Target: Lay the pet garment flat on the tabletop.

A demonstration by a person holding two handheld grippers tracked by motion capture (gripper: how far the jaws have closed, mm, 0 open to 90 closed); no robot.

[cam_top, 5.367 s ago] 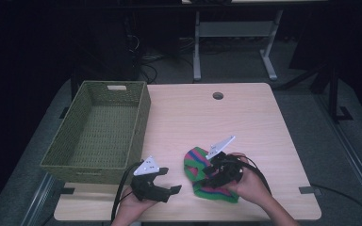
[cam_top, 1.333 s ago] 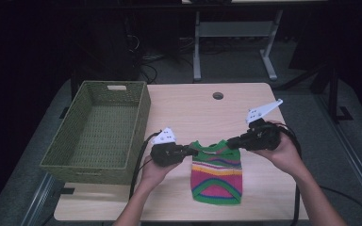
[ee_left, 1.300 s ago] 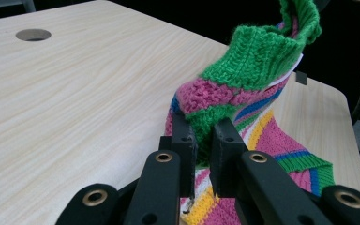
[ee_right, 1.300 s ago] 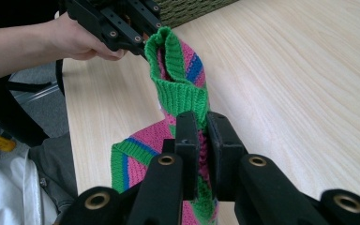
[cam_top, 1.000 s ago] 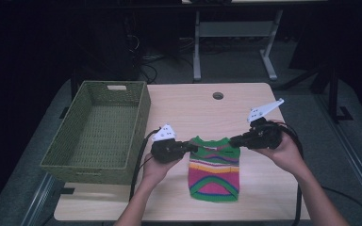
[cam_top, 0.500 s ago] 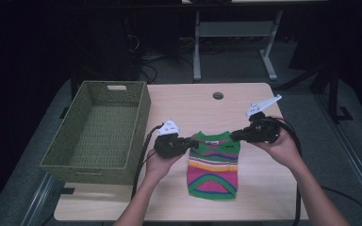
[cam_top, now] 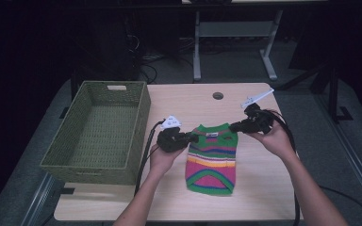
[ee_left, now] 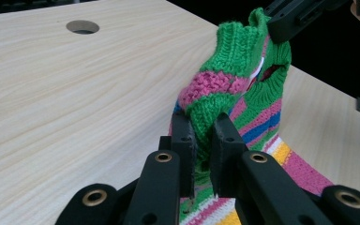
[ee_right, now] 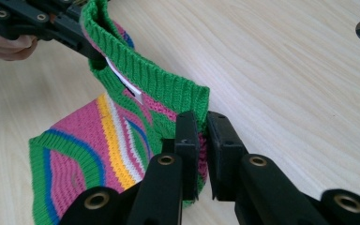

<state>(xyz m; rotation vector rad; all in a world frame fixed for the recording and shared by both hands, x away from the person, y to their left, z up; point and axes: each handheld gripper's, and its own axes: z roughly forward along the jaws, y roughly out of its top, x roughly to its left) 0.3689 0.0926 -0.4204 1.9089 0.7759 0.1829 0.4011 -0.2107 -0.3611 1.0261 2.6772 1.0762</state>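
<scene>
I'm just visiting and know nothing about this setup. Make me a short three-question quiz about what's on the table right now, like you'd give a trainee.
1. True or false: the left tongs and the right tongs both pinch the striped sweater.
2. Which end of the sweater is lifted off the table? A) the green collar end B) the bottom hem
3. Fill in: the green woven basket holds ____.

Key: 1. True, one tongs at each shoulder. 2. A; the hem end lies flat on the wood. 3. Nothing; it stands beside the sweater on the left tongs' side.
</scene>
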